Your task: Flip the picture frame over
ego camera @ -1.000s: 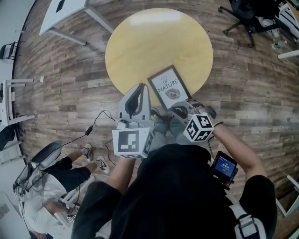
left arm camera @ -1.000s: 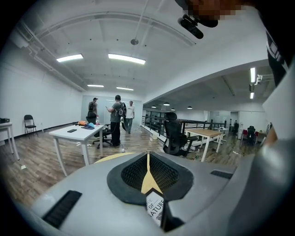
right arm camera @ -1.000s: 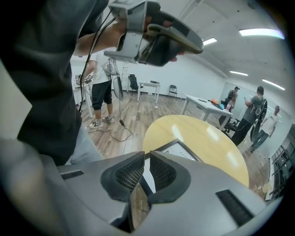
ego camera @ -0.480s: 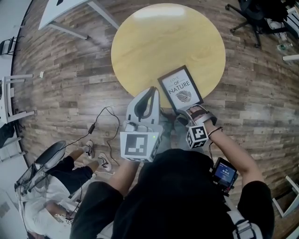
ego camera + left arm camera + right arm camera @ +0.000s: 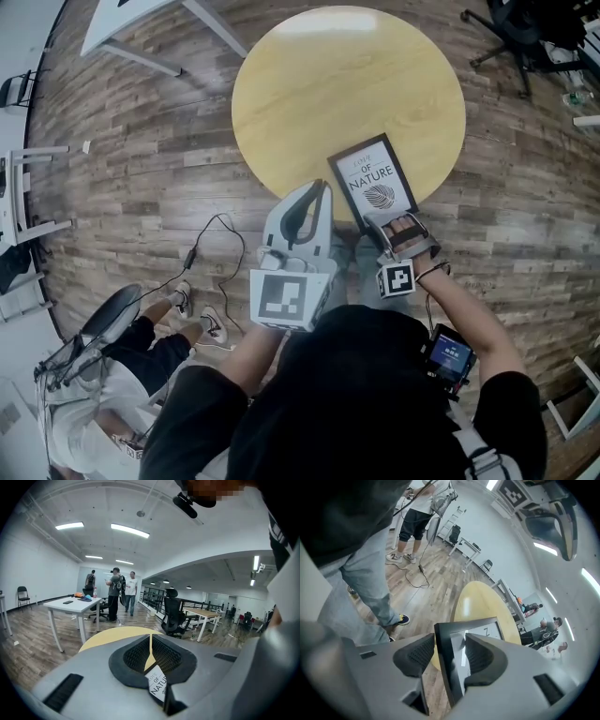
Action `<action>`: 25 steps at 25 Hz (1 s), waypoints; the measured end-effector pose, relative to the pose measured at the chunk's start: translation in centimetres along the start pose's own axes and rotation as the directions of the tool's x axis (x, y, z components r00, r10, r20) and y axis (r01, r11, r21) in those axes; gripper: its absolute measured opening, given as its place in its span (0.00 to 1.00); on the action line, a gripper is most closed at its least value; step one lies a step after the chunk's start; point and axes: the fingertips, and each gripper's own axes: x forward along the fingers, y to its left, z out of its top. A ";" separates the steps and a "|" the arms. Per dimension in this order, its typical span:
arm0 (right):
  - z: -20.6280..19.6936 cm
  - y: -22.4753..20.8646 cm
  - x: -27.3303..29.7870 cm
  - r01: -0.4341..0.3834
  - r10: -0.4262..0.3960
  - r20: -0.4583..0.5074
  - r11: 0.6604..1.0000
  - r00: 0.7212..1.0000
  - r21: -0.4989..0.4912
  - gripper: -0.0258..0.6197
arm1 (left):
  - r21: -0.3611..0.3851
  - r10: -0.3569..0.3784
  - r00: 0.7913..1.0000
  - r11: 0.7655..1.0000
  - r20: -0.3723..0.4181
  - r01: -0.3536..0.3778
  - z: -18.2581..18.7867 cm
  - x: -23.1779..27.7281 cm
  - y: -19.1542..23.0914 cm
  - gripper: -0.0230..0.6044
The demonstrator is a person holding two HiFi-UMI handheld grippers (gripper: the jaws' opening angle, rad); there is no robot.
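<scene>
1. Clamping on: the right tool (image 5: 449,648) has its two grey jaws on either side of the near edge of the black-rimmed rectangular picture frame (image 5: 372,183). The ribbed pads are drawn in against front and back, so it looks gripped.
2. That frame sits print-side up at the near right rim of the round pale-yellow wooden tabletop (image 5: 319,84). Its near edge is at the rim or just past it. I'd say that is why a jaw can get underneath at all.
3. Over on the left, the left tool (image 5: 150,641) hangs above the near rim, just left of the frame. Its jaws are closed to a hairline slit with nothing in them, and it is probably held clear to leave room for the swing.
4. No flip yet, since the printed face is up.
5. What's needed next, by my reckoning, is to raise that near edge and roll the wrist over. With only one edge held, the frame could pivot in the pads or slip, and its far end may drag on the tabletop.
</scene>
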 end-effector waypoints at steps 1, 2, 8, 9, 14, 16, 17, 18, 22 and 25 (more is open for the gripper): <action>-0.1 -0.2 0.1 0.012 -0.012 -0.005 1.000 1.000 -0.005 0.34 | 0.000 0.000 1.000 1.000 -0.003 0.000 0.0 -0.1 0.0 0.09; -0.1 -0.3 0.2 0.023 -0.023 -0.008 1.000 1.000 -0.014 0.34 | 0.003 0.002 1.000 1.000 -0.007 -0.002 -0.1 -0.1 0.0 0.09; 0.5 -1.3 -0.4 0.034 -0.033 0.020 0.999 0.999 -0.019 0.31 | 0.006 0.004 1.000 1.000 -0.007 -0.004 0.1 -0.2 0.0 0.09; 0.8 -1.7 -0.8 0.038 -0.038 0.033 0.999 0.999 -0.008 0.30 | 0.009 0.000 1.000 1.000 -0.004 0.000 0.2 -0.1 -0.1 0.09; 2.5 -4.7 -2.7 0.087 -0.091 0.092 0.995 0.992 0.044 0.23 | 0.028 -0.014 1.000 1.000 0.004 0.014 0.7 -0.3 -0.4 0.09; 3.2 -6.3 -3.5 0.109 -0.115 0.110 0.992 0.987 0.064 0.21 | 0.023 -0.017 1.000 1.000 0.018 0.016 1.2 -0.5 -0.5 0.09; 3.5 -7.0 -3.9 0.117 -0.125 0.117 0.990 0.985 0.080 0.21 | 0.025 -0.016 1.000 1.000 0.022 0.016 1.4 -0.7 -0.6 0.09; 3.7 -7.8 -4.3 0.123 -0.135 0.124 0.988 0.983 0.098 0.20 | 0.035 -0.017 1.000 0.999 0.026 0.016 1.6 -0.8 -0.6 0.09; 4.3 -11.0 -5.7 0.154 -0.178 0.149 0.976 0.973 0.156 0.18 | 0.077 -0.022 0.999 0.997 0.049 0.018 2.3 -1.3 -0.7 0.09; 5.0 -13.1 -6.6 0.168 -0.204 0.172 0.965 0.964 0.204 0.18 | 0.064 -0.015 0.998 0.998 0.061 0.012 3.2 -1.6 -0.9 0.09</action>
